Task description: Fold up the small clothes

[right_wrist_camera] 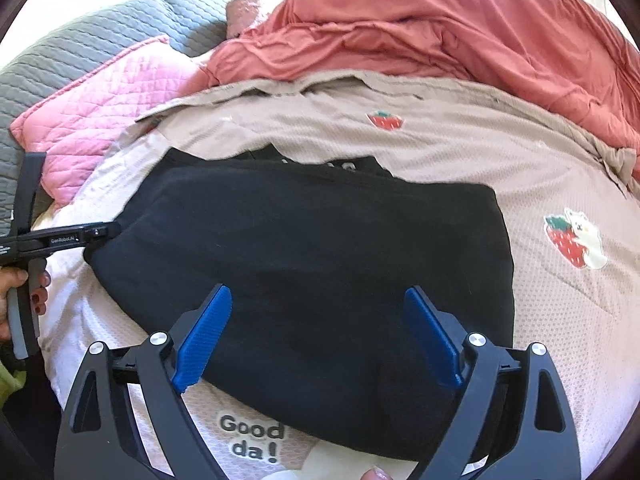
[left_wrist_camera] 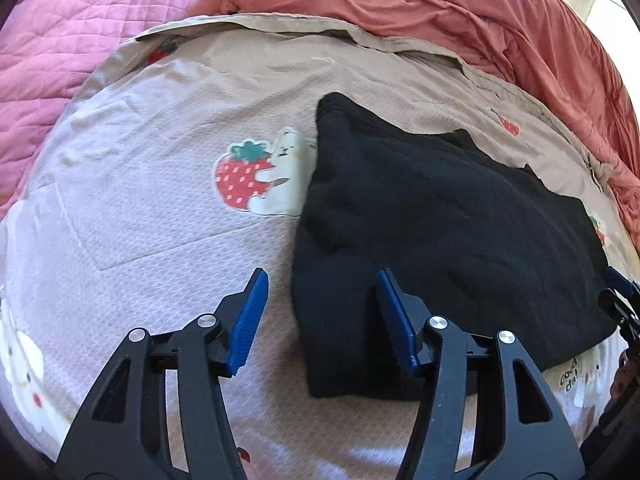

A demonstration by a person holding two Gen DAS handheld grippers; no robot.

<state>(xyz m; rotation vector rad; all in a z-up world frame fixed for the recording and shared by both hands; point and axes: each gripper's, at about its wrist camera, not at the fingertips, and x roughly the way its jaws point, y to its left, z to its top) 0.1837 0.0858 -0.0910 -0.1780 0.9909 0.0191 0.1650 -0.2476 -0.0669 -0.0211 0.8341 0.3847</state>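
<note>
A black garment (left_wrist_camera: 440, 216) lies folded flat on the pale bedspread (left_wrist_camera: 152, 184) printed with strawberries and bears. My left gripper (left_wrist_camera: 320, 280) stands open over the garment's near left corner. Its right finger is above the black cloth and its left finger above the bedspread, and neither pad presses on anything. In the right wrist view, the right gripper (right_wrist_camera: 318, 292) is wide open just above the near edge of the garment (right_wrist_camera: 312, 248), gripping nothing. The left gripper's tip (right_wrist_camera: 100, 234) shows at the garment's left corner. The right gripper's tip (left_wrist_camera: 618, 280) peeks in at the right edge of the left wrist view.
A rumpled salmon duvet (right_wrist_camera: 440, 28) is heaped along the far side of the bed. A pink quilted pillow (right_wrist_camera: 100, 112) and a grey quilted cover (right_wrist_camera: 80, 40) lie at the far left. A hand (right_wrist_camera: 24, 292) holds the left gripper's handle.
</note>
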